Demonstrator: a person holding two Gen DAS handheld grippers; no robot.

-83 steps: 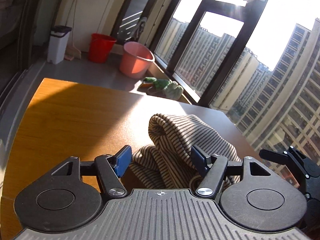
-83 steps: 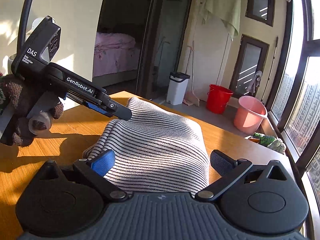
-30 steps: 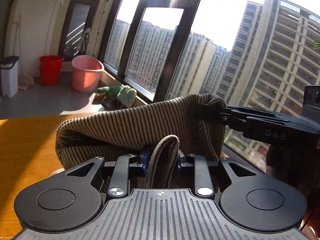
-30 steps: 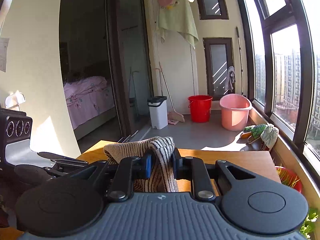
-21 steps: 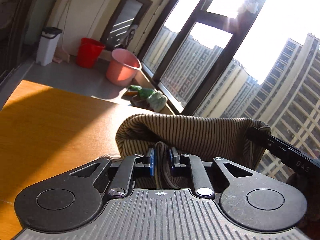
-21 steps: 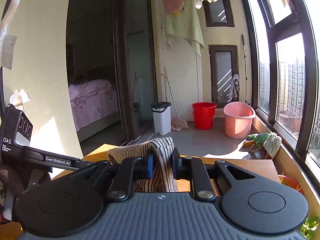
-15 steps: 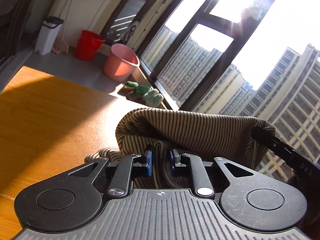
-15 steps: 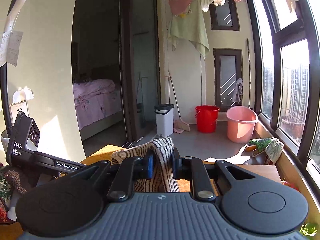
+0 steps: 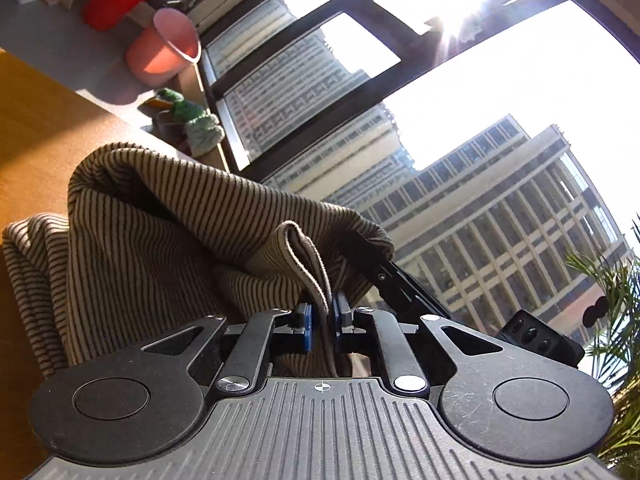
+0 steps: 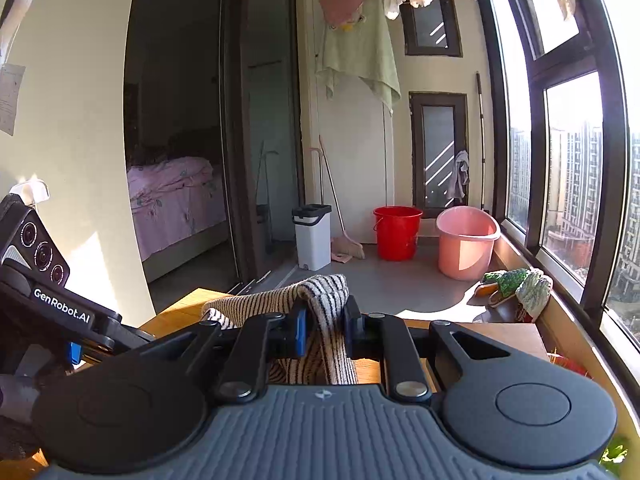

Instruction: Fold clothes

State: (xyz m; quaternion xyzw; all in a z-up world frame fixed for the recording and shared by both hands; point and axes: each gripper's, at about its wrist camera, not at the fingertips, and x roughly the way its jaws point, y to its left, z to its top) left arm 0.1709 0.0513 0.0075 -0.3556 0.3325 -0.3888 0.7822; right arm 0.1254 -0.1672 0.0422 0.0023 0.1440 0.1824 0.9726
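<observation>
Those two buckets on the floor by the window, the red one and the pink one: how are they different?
The red bucket is bright red, while the pink tub is pale pink. The red bucket has straighter sides and a thin handle hanging at its side; the pink tub looks wider, with a flared rim and no handle that I can see. The pink tub stands nearer the window. Both stand upright on the grey floor, side by side.

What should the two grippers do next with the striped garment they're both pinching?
Probably carry the pinched edge forward and lay it over the rest. The left gripper and right gripper are each shut on a fold of the striped garment, held raised, while its lower part seems to rest bunched on the wooden table.
</observation>
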